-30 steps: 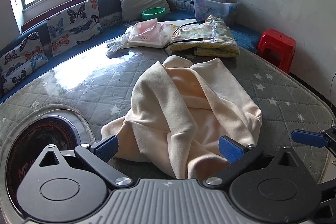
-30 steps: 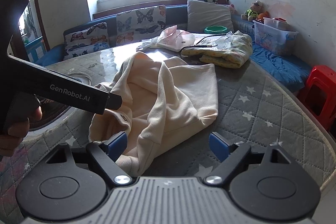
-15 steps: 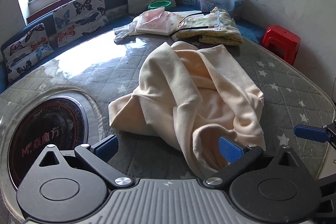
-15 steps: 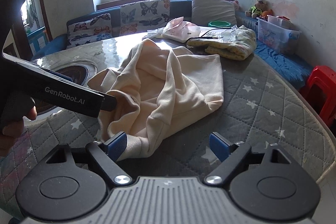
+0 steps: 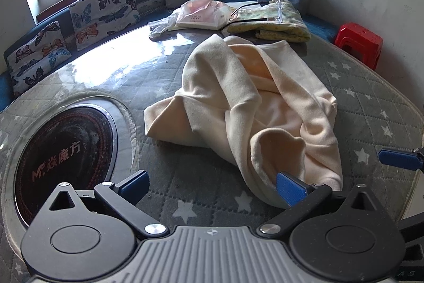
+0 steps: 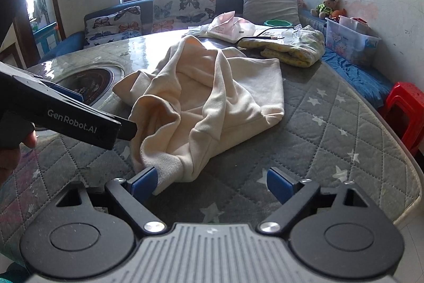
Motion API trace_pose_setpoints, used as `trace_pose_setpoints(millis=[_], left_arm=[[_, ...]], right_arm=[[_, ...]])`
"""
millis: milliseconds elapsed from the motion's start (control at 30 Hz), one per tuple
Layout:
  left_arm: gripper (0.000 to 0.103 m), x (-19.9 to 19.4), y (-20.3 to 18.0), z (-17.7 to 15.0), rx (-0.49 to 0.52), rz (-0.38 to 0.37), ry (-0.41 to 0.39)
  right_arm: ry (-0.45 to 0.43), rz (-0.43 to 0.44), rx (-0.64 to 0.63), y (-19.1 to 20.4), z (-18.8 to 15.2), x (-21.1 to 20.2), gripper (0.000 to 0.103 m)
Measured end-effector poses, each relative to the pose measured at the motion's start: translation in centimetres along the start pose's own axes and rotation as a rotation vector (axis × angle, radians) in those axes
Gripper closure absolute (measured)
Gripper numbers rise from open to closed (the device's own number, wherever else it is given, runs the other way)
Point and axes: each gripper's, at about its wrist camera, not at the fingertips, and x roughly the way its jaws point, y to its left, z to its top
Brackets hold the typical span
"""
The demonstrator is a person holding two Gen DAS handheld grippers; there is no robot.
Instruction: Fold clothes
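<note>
A sunlit room, cushioned bench under the window, and a round quilted surface (image 5: 371, 97) with stars on it. Left hand-held gripper (image 5: 212, 184) hangs low over the near edge, jaws spread wide and gripping nothing, its right pad just at the rolled hem of the garment (image 5: 251, 102). Right hand-held gripper (image 6: 212, 182) is likewise spread and empty, left pad brushing that same near hem. The cream garment lies crumpled mid-surface, bunched toward the near edge, one flap reaching toward the inset burner (image 5: 63, 158). It looks soft, light fleece: limp, no slip, likely to sag and drag. Best bet is to pinch the thicker hem at two spread points, or the corners, and lift to shake it flat. Beyond, at the far edge, a yellow folded cloth (image 5: 273, 23).
</note>
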Motion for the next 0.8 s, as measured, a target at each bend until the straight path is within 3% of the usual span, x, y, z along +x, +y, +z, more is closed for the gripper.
trace_pose_setpoints(millis=[800], left_arm=[[0.0, 1.1, 0.1, 0.6, 0.01, 0.018, 0.038]], right_arm=[[0.012, -0.008, -0.023, -0.1, 1.2, 0.7, 0.01]])
